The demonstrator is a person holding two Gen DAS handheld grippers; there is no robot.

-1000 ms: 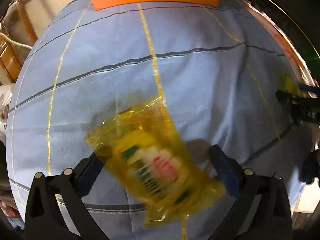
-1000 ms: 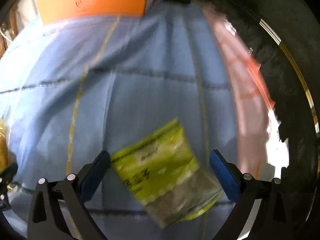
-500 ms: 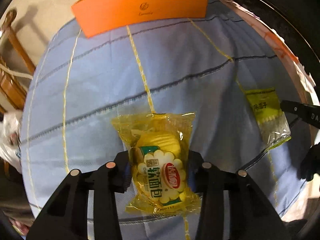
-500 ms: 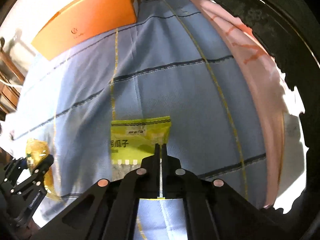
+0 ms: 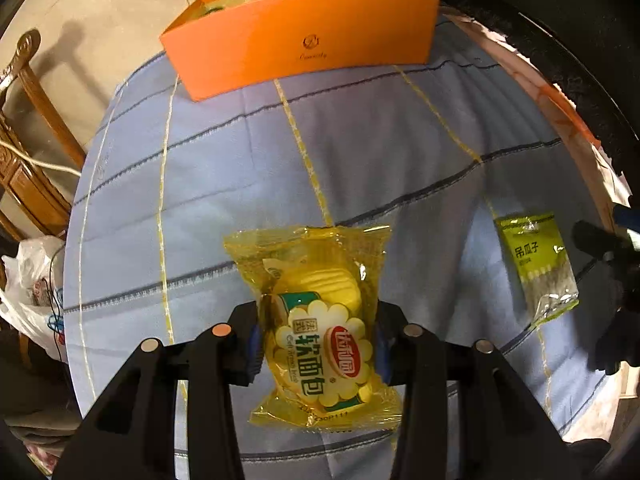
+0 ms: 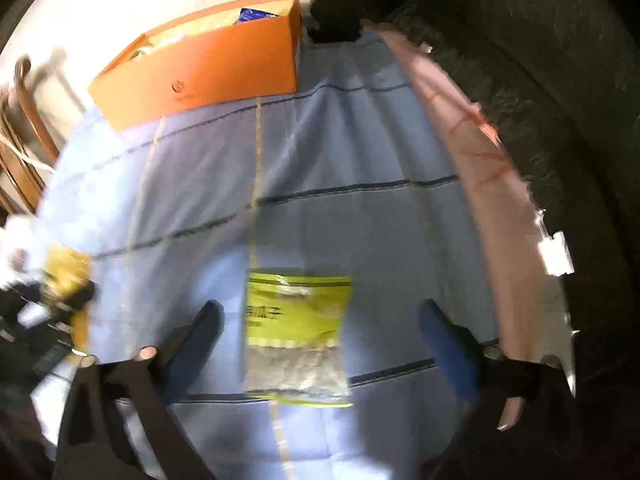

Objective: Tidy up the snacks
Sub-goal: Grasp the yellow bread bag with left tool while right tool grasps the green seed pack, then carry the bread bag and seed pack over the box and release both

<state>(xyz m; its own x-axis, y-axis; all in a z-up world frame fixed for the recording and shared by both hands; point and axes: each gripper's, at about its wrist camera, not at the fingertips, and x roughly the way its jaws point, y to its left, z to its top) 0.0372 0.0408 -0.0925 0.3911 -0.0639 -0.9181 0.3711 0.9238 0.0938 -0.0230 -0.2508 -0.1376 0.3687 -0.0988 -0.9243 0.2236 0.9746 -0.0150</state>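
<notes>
Above the blue checked tablecloth (image 5: 400, 152), the left tongs (image 5: 316, 344) clamp a yellow plastic bread packet (image 5: 316, 320). The right tongs (image 6: 320, 332) have just sprung wide apart — the green seed packet (image 6: 298, 332) lies between them, unpinched. An orange cardboard box (image 5: 300, 44) stands at the far edge.

Right wrist view: blurring throughout; print on the green packet (image 6: 298, 312) is reading poorly.
Box contents: the orange box (image 5: 300, 46) wall is hiding all but a blue scrap and some yellow wrap.
Yellow packet (image 5: 320, 320): left gripper (image 5: 318, 346) pads are covering its side edges.
Chair (image 5: 28, 152): the frame edge is cutting it off.
White bag (image 5: 30, 292): contents too small to tell.
</notes>
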